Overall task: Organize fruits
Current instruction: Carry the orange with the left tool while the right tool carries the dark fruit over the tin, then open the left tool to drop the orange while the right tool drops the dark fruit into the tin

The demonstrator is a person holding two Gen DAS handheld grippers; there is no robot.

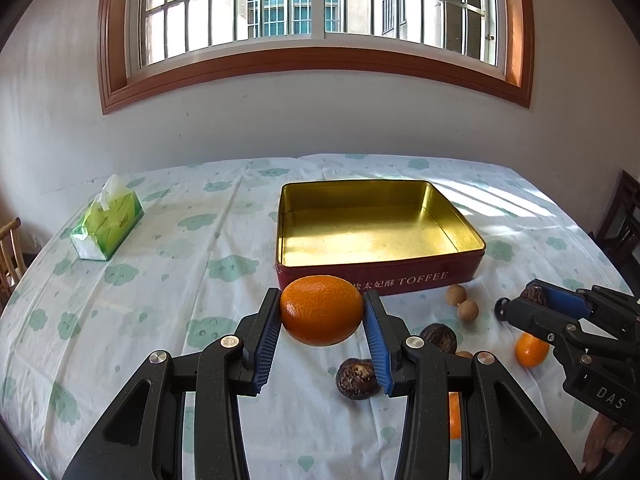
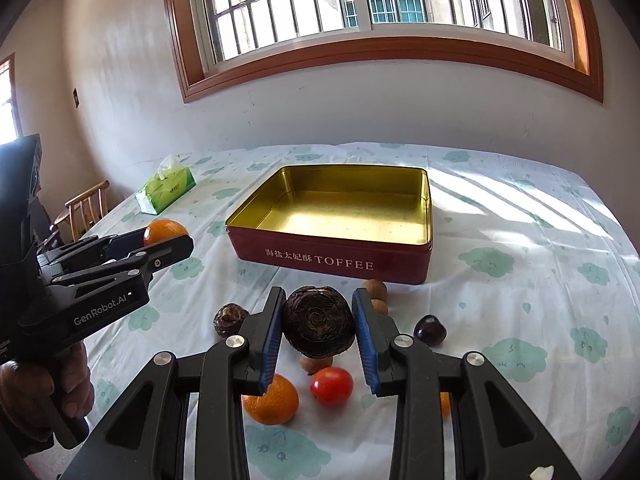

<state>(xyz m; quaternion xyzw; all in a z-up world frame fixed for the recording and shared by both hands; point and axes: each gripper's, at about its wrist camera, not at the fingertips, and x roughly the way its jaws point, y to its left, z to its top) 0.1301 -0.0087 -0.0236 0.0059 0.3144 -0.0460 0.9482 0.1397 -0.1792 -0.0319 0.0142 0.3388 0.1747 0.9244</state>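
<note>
My left gripper (image 1: 322, 312) is shut on an orange (image 1: 321, 310), held above the cloth just in front of the red toffee tin (image 1: 380, 278). My right gripper (image 2: 319, 322) is shut on a dark brown wrinkled fruit (image 2: 319, 320), also lifted before the tin (image 2: 332, 258). The tin's gold inside holds nothing. Loose on the cloth lie two dark wrinkled fruits (image 1: 356, 378), small tan round fruits (image 1: 456, 294), another orange (image 2: 272, 400), a red tomato (image 2: 332, 386) and a dark plum (image 2: 430, 330). In the right wrist view the left gripper (image 2: 168, 240) appears at the left with its orange (image 2: 165, 230).
A green tissue box (image 1: 108, 224) sits at the table's far left. A wooden chair (image 2: 86, 206) stands off the left edge, another dark chair (image 1: 624, 216) at the right. A person's hand (image 2: 72, 384) grips the left handle. The wall with a window lies behind the table.
</note>
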